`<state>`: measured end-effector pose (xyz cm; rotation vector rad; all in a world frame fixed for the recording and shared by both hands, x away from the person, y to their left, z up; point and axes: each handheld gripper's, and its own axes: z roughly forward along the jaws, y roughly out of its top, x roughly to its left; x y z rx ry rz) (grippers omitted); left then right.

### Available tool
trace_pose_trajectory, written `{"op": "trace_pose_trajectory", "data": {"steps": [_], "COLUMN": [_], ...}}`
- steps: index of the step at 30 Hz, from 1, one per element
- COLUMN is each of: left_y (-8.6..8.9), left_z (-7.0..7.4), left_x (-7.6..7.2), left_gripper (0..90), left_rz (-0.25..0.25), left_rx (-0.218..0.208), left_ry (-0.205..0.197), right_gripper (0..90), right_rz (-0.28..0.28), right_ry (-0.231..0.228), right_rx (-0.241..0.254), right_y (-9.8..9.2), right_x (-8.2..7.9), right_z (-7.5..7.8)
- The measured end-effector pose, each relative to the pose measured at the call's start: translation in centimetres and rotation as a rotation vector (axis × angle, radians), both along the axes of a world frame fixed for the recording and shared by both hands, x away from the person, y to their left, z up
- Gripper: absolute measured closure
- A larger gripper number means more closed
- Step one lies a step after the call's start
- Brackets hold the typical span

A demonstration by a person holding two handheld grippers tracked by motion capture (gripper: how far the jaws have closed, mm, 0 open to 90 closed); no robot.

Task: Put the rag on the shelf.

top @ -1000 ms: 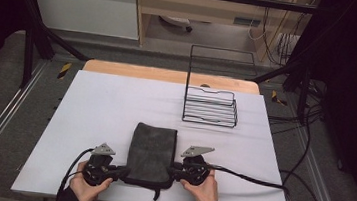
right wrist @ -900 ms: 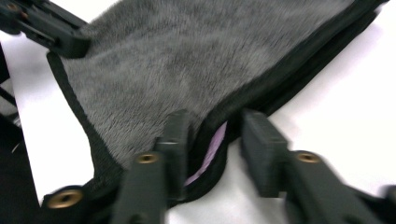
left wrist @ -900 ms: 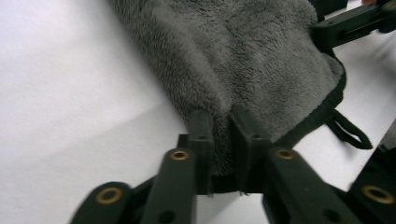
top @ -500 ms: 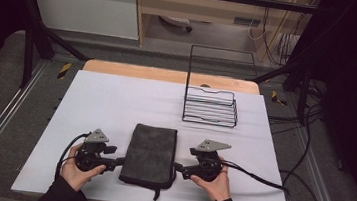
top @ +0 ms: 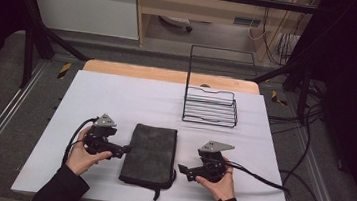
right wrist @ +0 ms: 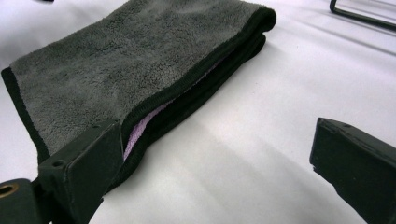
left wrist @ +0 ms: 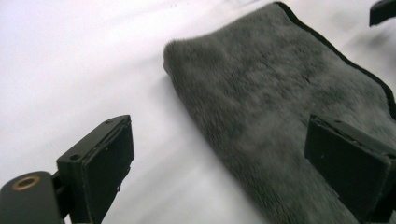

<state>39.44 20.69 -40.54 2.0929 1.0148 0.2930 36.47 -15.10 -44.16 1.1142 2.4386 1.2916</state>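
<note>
Towel lies folded flat — left gripper at its 9 o'clock, right gripper at 3, jaws just spread and empty — only racking in the wire basket at 1 o'clock looks left.

The towel is dark grey and plain, edged with a black hem; in the right gripper view a strip of pale lilac shows between its folded layers. The table is a flat pale lavender-white, with a light wood strip along its far edge. The wire rack is black. Both grippers, left and right, are black, each topped by a grey plate. The sleeves are black.
</note>
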Motion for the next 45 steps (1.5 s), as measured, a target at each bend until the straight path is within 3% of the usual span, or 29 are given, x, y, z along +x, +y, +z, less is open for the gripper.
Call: {"op": "trace_pose_trajectory", "data": {"steps": [8, 18, 28, 37, 45], "left_y": [-0.6, -1.5, -2.5, -2.6, -2.5], "left_z": [0.1, -1.0, -3.1, -3.9, -4.2], "left_x": [2.6, 5.2, 6.2, 6.3, 6.2], "left_gripper": [11.5, 19.3, 44.9, 67.5, 71.0], "left_rz": [0.060, 0.103, 0.097, 0.073, 0.078], "left_rx": [0.005, -0.025, -0.010, -0.042, -0.057], "left_ry": [0.002, 0.021, 0.088, 0.125, 0.122], "right_gripper": [3.1, 3.2, 3.6, 4.0, 2.9], "right_rz": [-0.005, -0.006, -0.006, -0.020, -0.040], "right_ry": [-0.001, 0.003, 0.008, 0.017, 0.009], "right_rx": [0.008, 0.003, 0.010, 0.017, 0.040], "right_y": [0.0, 0.0, 0.1, 0.2, 0.2], "right_x": [-0.3, -0.3, -0.3, 0.1, 0.6], "right_z": [0.1, 0.0, -0.1, -0.2, 0.1]}}
